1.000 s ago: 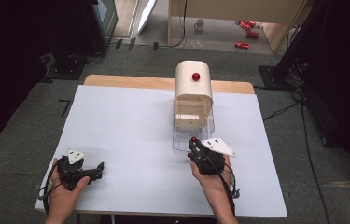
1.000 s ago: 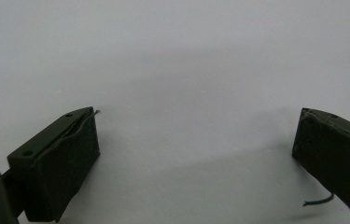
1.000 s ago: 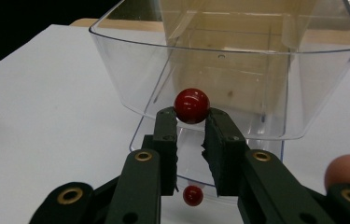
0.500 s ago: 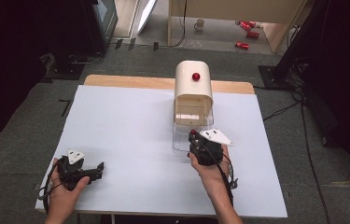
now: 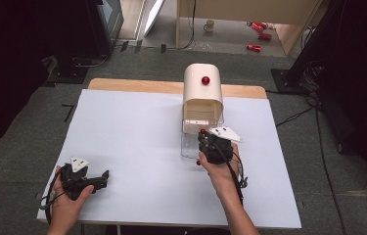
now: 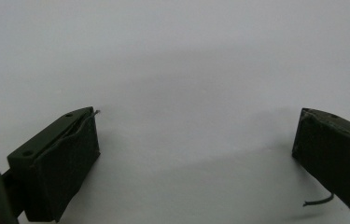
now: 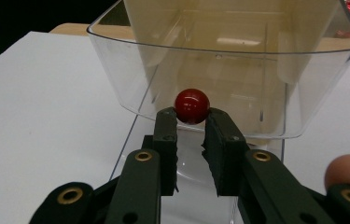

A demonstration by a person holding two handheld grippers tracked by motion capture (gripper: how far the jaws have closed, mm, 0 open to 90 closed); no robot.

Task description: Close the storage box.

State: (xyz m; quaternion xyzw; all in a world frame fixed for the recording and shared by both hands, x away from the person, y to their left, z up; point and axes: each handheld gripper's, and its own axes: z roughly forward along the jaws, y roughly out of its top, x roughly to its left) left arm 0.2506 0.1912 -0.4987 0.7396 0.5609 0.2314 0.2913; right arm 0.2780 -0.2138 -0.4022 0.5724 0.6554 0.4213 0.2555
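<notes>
Right gripper view: right hand-held gripper (image 7: 192, 122) pinches a red ball (image 7: 192, 106) at its jaw tips, right at the front wall of a clear plastic drawer (image 7: 116, 44). High view: drawer sits pulled out from a cream box (image 5: 202, 95) on the table (image 5: 132, 137). Left hand-held gripper (image 6: 196, 140) rests near the table's front-left corner, jaws spread wide, holding nothing.

Black grippers (image 5: 209, 147) with brass screws, grey plates, trailing cables.
</notes>
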